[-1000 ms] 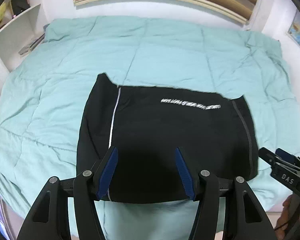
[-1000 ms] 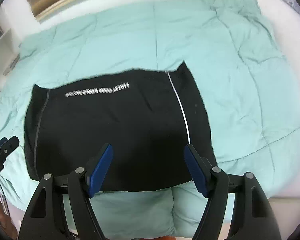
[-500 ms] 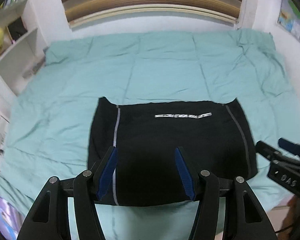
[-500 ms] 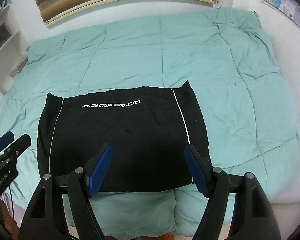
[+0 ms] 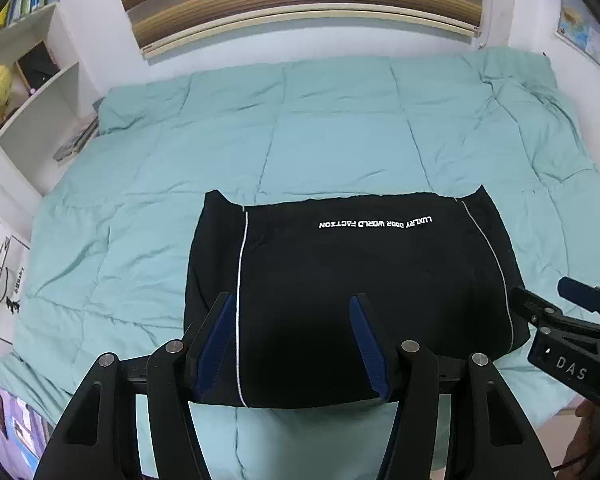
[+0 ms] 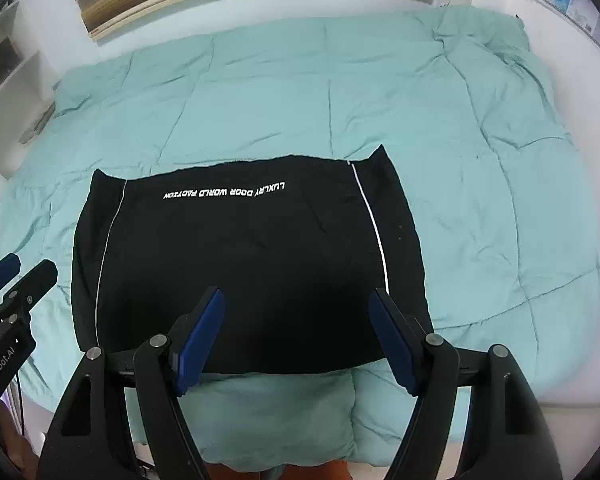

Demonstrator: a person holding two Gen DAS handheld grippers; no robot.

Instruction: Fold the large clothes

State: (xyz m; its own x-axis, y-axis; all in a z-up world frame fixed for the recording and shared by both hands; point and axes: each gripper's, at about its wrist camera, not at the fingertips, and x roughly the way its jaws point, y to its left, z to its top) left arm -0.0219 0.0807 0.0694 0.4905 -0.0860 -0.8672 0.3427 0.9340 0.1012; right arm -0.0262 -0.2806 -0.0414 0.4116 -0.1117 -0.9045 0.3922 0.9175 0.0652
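Jaws of left gripper [image 5: 292, 304] and right gripper [image 6: 296, 300] stand apart, hiding the black garment's [image 5: 340, 280] near hem.

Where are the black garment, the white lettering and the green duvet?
Black garment [image 6: 252, 280]: right wrist view, middle of the folded cloth.
White lettering [image 5: 376, 223]: left wrist view, middle of the printed line.
Green duvet [image 6: 260, 100]: right wrist view, bare quilted panel beyond the garment.

garment [image 5: 352, 300] on quilt [image 5: 340, 128], near edge | shelves [image 5: 32, 92] left of quilt
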